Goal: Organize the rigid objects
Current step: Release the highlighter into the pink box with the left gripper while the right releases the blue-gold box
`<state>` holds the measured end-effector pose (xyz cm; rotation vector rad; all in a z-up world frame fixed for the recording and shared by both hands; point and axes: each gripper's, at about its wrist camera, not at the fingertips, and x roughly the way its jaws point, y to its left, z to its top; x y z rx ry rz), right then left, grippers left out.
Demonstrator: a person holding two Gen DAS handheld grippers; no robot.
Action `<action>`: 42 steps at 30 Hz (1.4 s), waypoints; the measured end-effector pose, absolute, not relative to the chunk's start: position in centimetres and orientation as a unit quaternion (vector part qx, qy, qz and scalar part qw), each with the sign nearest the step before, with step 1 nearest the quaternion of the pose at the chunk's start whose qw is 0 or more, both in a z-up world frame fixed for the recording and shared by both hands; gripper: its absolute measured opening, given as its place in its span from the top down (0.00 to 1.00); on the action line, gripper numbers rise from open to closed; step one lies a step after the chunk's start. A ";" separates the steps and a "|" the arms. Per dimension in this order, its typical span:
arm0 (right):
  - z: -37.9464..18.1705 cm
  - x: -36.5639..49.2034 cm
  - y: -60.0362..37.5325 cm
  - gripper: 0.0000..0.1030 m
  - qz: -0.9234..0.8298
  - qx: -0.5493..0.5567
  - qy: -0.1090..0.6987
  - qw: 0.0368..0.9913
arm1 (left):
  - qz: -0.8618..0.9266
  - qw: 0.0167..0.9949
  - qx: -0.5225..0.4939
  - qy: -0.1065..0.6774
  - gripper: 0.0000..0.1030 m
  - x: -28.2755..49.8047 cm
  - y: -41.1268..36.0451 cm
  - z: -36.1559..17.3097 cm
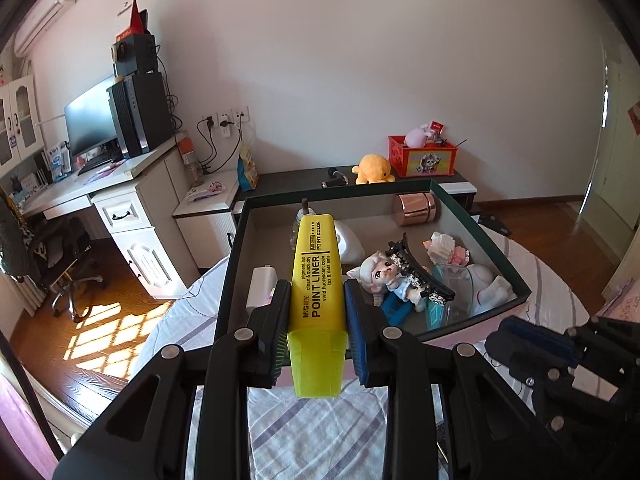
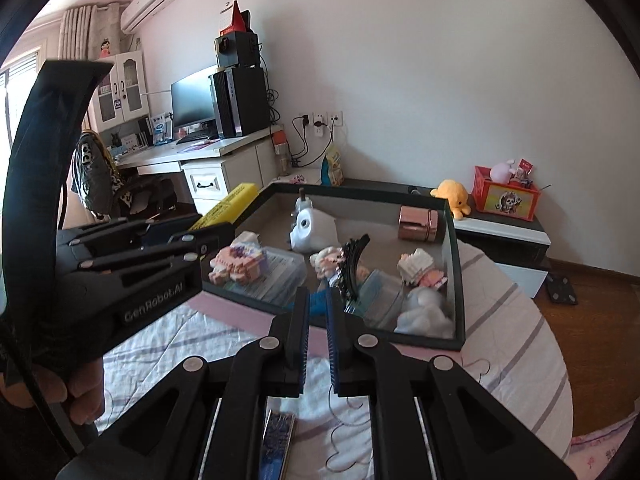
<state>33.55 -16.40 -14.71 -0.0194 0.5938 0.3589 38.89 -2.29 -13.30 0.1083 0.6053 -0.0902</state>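
Note:
My left gripper is shut on a yellow highlighter, which points forward over the near edge of a dark-rimmed open box on the bed. In the right wrist view the left gripper holds the highlighter at the left corner of the box. My right gripper is shut just in front of the box's near rim, with nothing seen between its pads. The box holds a doll, a black hair clip, a rose-gold tin, block models and a clear case.
The box rests on a striped bedsheet. Behind it is a low dark cabinet with a yellow plush and a red crate. A white desk with a monitor stands to the left. A blue patterned strip shows under my right gripper.

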 end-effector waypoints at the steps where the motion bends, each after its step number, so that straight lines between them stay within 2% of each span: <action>1: -15.1 33.3 -16.4 0.90 0.173 -0.006 0.297 0.939 | -0.043 0.952 0.054 0.299 0.74 38.6 -2.2 -13.2; 2: -15.4 33.0 -16.5 0.88 0.173 -0.001 0.303 0.937 | -0.042 0.952 0.053 0.300 0.74 38.1 -2.1 -13.2; 5: -17.2 32.1 -16.0 0.68 0.168 -0.004 0.347 0.923 | -0.039 0.952 0.054 0.297 0.74 36.5 -1.6 -13.0; 6: -18.0 31.4 -15.7 0.67 0.169 -0.008 0.354 0.920 | -0.041 0.952 0.054 0.297 0.74 36.1 -1.4 -12.9; 11: -22.0 30.4 -14.3 0.68 0.155 -0.038 0.410 0.898 | -0.044 0.951 0.054 0.302 0.74 34.7 -1.2 -13.1; 13: -22.7 30.3 -14.5 0.80 0.165 -0.035 0.418 0.893 | -0.043 0.951 0.057 0.301 0.74 34.3 -1.2 -13.0; 19: -21.1 30.3 -14.8 0.80 0.169 -0.033 0.389 0.905 | -0.044 0.955 0.052 0.290 0.74 33.8 -0.6 -12.3; 25: -15.4 30.6 -16.4 0.80 0.161 -0.016 0.317 0.934 | -0.048 0.958 0.053 0.279 0.74 35.1 -1.0 -11.5; 30: -12.6 34.4 -17.1 0.80 0.145 -0.030 0.290 0.946 | -0.050 0.958 0.068 0.273 0.74 38.2 -2.1 -11.3; 36: -13.2 40.7 -16.8 0.80 0.150 -0.033 0.306 0.940 | -0.054 0.953 0.089 0.286 0.74 43.7 -3.6 -12.7; 42: -16.2 45.7 -16.5 0.77 0.149 -0.028 0.338 0.929 | -0.046 0.942 0.078 0.322 0.73 47.8 -3.2 -15.3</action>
